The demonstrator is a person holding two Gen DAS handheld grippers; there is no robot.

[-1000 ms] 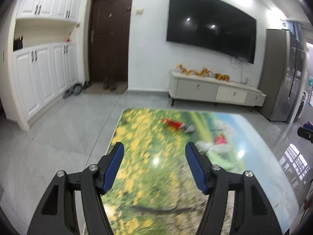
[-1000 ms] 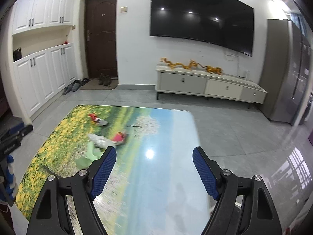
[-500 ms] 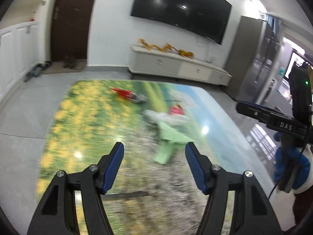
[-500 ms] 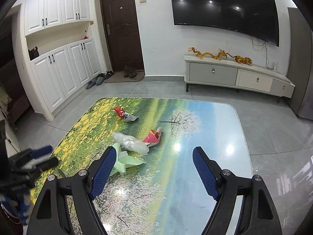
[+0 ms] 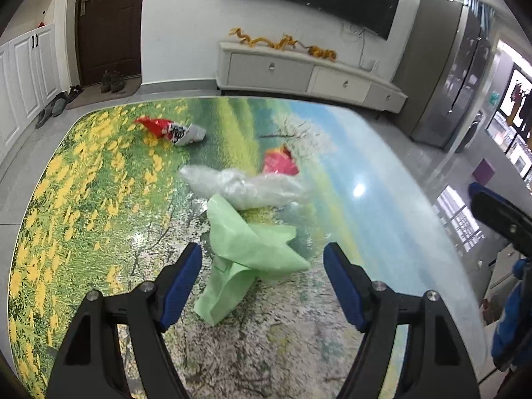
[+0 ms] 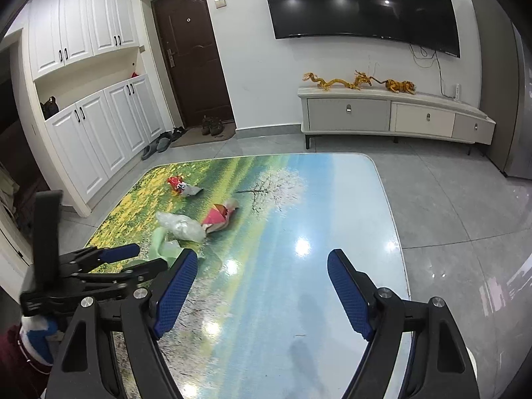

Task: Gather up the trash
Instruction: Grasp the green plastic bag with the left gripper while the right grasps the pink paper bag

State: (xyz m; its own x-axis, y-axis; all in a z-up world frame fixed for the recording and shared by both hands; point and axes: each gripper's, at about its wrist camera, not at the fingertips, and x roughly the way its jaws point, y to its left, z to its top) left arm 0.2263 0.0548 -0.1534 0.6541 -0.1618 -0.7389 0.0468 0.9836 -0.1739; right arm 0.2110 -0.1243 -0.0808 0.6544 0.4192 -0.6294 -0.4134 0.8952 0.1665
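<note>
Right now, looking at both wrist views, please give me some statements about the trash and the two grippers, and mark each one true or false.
1. The left gripper is open, with the green bag lying ahead between its fingers. True.
2. The right gripper is shut on the clear plastic bag. False: it is open and holds nothing.
3. The red snack wrapper lies apart from the other trash, on the yellow-flower part of the table. True.
4. The clear plastic bag lies on the floor. False: it is on the table, beside the green bag.
</note>
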